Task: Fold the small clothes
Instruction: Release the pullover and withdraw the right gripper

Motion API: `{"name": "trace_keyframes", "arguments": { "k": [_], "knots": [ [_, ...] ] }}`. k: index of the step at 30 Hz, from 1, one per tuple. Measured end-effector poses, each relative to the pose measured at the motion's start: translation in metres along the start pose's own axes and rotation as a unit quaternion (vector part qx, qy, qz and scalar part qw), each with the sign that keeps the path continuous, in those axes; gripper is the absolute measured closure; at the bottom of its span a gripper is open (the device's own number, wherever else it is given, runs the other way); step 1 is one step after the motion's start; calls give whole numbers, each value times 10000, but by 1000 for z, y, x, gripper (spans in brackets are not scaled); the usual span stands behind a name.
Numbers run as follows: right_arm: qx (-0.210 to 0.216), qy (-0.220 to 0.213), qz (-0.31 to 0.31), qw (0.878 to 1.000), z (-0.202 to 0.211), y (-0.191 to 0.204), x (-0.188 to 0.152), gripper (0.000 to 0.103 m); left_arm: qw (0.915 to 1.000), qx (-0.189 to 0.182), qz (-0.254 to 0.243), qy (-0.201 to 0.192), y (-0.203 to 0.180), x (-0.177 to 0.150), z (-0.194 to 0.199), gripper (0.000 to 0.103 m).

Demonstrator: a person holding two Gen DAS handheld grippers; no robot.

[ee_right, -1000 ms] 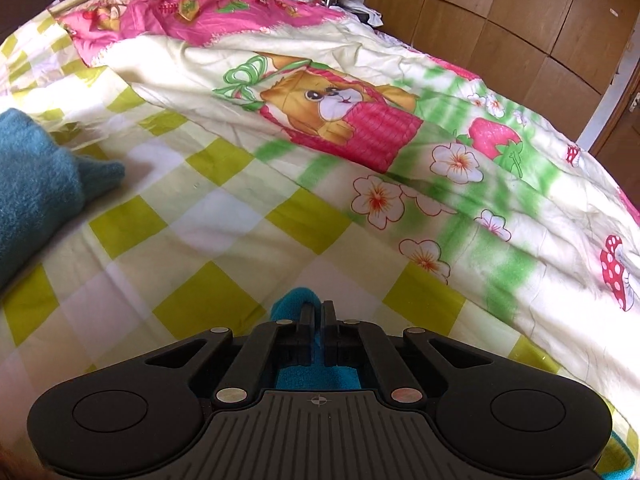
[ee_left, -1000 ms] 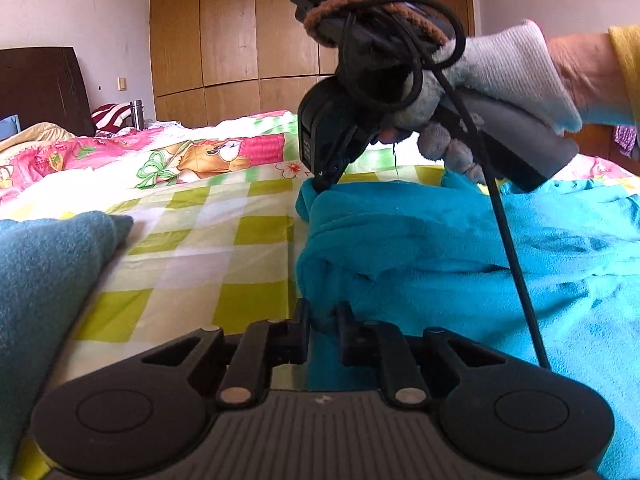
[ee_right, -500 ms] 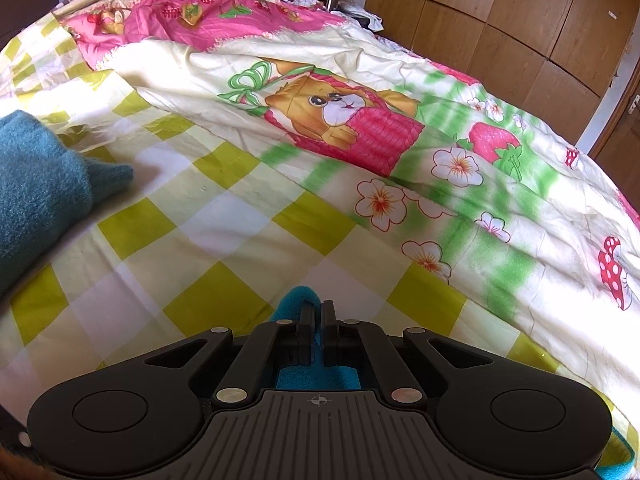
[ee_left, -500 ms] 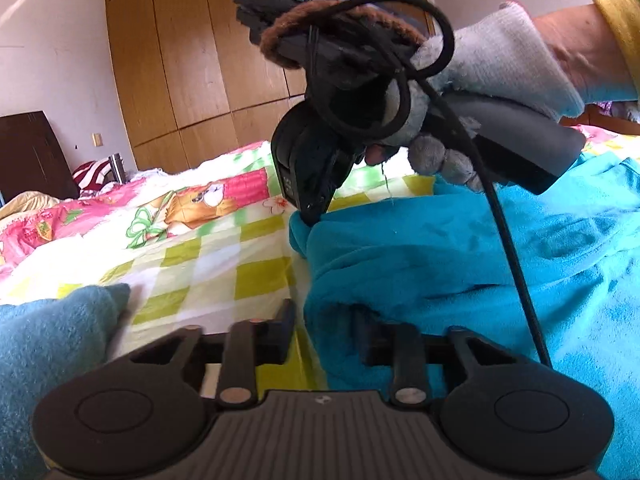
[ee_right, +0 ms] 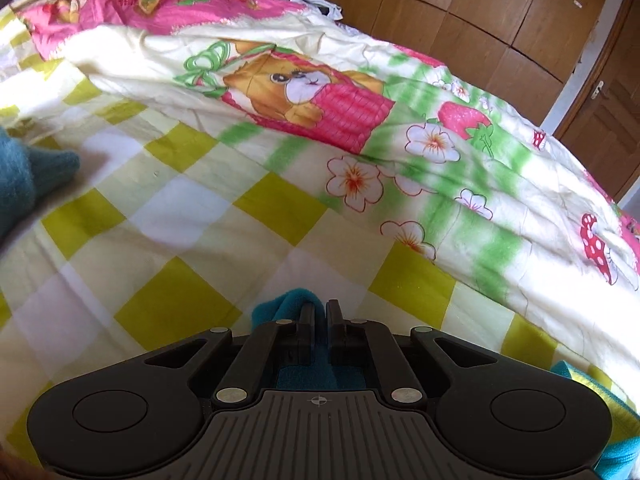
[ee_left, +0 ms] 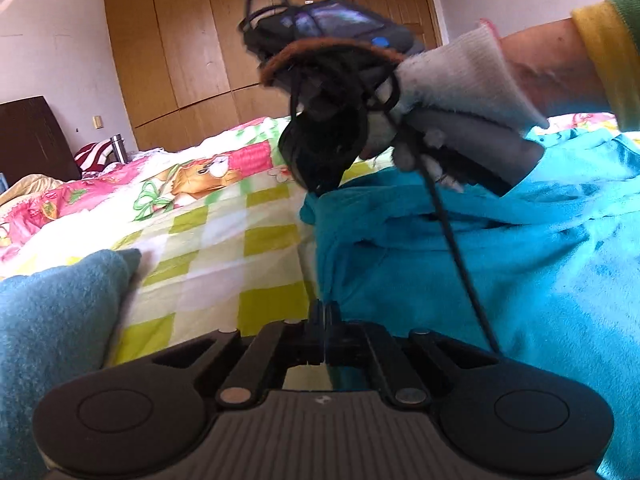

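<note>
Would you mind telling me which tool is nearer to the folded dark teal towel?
Left. The left tool sits just right of the dark teal towel, pinching the turquoise garment. The right tool grips that garment's corner farther across the checked bedspread.

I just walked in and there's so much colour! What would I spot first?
Probably the bright turquoise fleece garment bunched on the right of the bed, with the right tongs pinching its upper corner and the left tongs shut at its near edge. Behind it, the cartoon puppy bedspread in pink and green covers the bed, and a darker teal fuzzy cloth lies at left.
</note>
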State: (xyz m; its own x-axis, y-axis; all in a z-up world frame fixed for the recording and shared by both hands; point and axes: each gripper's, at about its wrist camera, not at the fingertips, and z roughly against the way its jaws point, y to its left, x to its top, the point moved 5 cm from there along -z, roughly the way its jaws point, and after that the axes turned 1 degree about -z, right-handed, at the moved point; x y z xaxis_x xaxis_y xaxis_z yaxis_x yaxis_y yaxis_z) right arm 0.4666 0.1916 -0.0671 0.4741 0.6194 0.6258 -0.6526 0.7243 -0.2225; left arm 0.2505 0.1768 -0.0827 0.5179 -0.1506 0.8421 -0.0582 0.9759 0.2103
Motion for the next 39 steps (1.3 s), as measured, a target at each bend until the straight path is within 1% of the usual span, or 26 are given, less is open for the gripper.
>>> {"name": "trace_keyframes", "arguments": {
  "k": [1, 3, 6, 8, 9, 10, 12, 13, 15, 16, 18, 20, 22, 23, 24, 25, 26, 27, 28, 30, 31, 32, 33, 35, 37, 39],
  "knots": [
    [53, -169, -177, 9997, 14, -6, 1, 96, 10000, 63, 13, 38, 5, -2, 2, 86],
    [-24, -546, -277, 9981, 49, -17, -3, 96, 9998, 128, 164, 55, 16, -2, 10, 85],
    [-10, -876, -434, 9952, 99, -31, -30, 96, 9988, 261, 328, -253, 25, 11, 23, 85],
    [2, -844, -510, 9951, 123, -40, -58, 96, 9979, 126, 374, -521, 21, 28, 27, 85],
    [28, -775, -554, 9954, 129, -44, -72, 96, 9977, 31, 325, -597, 16, 38, 24, 85],
    [-65, -644, -601, 9961, 133, -49, -90, 95, 9977, -64, 232, -626, 9, 45, 20, 85],
    [-312, -392, -723, 9961, 134, -66, -120, 95, 9983, -209, 59, -541, -4, 51, 4, 82],
    [-510, -277, -915, 9941, 132, -80, -135, 95, 9992, -243, -71, -318, -10, 48, -10, 82],
    [-911, -51, -1509, 9843, 128, -114, -161, 94, 9987, -228, -305, 327, -17, 34, -36, 82],
    [-1104, 99, -1920, 9751, 125, -137, -179, 92, 9975, -260, -416, 516, -20, 23, -43, 82],
    [-1387, 197, -2529, 9573, 126, -173, -207, 91, 9974, -271, -557, 379, -21, 18, -36, 81],
    [-1211, -15, -3043, 9448, 139, -193, -223, 92, 9972, -164, -561, 460, -23, 21, -29, 81],
    [-1244, -182, -3442, 9304, 159, -210, -238, 91, 9976, -110, -480, 486, -24, 23, -18, 81],
    [-1274, -321, -3538, 9261, 169, -216, -246, 90, 9978, -80, -453, 483, -24, 23, -12, 81],
    [-1345, -436, -3529, 9249, 179, -222, -254, 91, 9978, -65, -434, 502, -25, 21, -5, 81],
    [-1559, -395, -3475, 9238, 183, -229, -262, 91, 9975, -80, -429, 564, -27, 19, -1, 81],
    [-1698, -237, -3498, 9210, 181, -237, -270, 96, 9966, -108, -439, 683, -30, 15, 2, 80],
    [-1725, -157, -3552, 9186, 180, -242, -277, 102, 9957, -90, -477, 792, -34, 10, 5, 80],
    [-1639, -207, -3660, 9159, 180, -248, -282, 103, 9948, -15, -546, 858, -38, 6, 8, 80],
    [-1491, -362, -4012, 9030, 195, -250, -287, 100, 9942, 50, -602, 892, -43, 2, 21, 80],
    [-1390, -465, -4033, 9033, 205, -247, -286, 91, 9943, 52, -562, 902, -43, 0, 32, 80],
    [-1364, -543, -3949, 9069, 216, -242, -286, 89, 9944, 36, -511, 922, -41, -1, 41, 80],
    [-1345, -576, -3779, 9142, 230, -235, -286, 88, 9944, 8, -472, 947, -41, -3, 51, 80],
    [-1096, -565, -3602, 9247, 257, -217, -296, 81, 9934, -71, -448, 1056, -39, -11, 74, 79],
    [-738, -391, -3513, 9325, 283, -193, -314, 78, 9915, -232, -415, 1213, -40, -21, 99, 77],
    [-626, -154, -3241, 9438, 308, -167, -336, 75, 9892, -338, -441, 1355, -40, -33, 123, 74]
  ]
}}
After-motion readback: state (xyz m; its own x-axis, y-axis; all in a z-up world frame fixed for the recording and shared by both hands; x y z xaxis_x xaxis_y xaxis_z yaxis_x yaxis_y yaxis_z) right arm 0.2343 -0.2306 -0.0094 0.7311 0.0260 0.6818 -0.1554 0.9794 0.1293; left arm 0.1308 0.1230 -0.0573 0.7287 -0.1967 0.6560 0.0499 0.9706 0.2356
